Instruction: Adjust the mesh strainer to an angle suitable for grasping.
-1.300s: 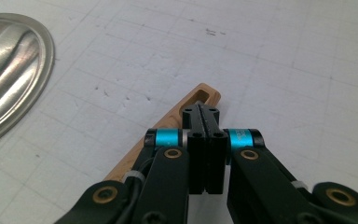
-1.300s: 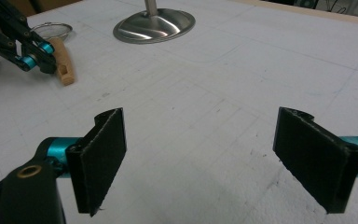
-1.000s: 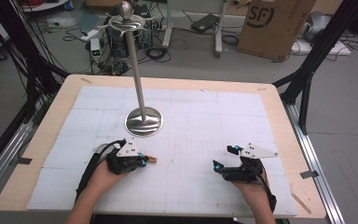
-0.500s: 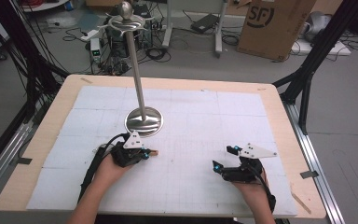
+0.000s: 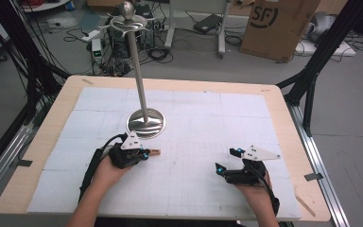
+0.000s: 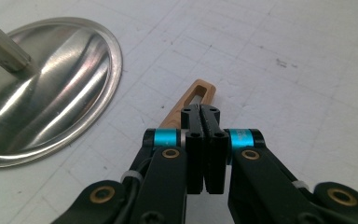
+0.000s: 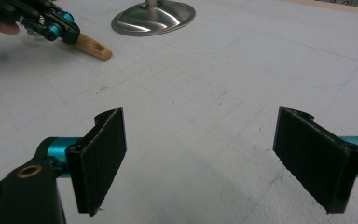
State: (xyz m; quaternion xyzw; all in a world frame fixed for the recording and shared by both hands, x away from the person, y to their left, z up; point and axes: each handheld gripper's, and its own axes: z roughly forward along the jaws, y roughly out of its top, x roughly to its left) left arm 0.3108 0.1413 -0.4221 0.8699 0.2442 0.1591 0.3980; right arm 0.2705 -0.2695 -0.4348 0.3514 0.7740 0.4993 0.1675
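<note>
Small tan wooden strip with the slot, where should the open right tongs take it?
Grip its slotted free end, approaching from the high view's right: the small tan wooden strip juts out past the shut left tongs, which cover its other end.

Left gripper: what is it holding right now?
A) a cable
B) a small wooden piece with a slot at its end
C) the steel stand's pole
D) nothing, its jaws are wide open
B: in the left gripper view the left gripper has its jaws closed on the small wooden piece, whose slotted end sticks out past them, beside the steel stand's base.
</note>
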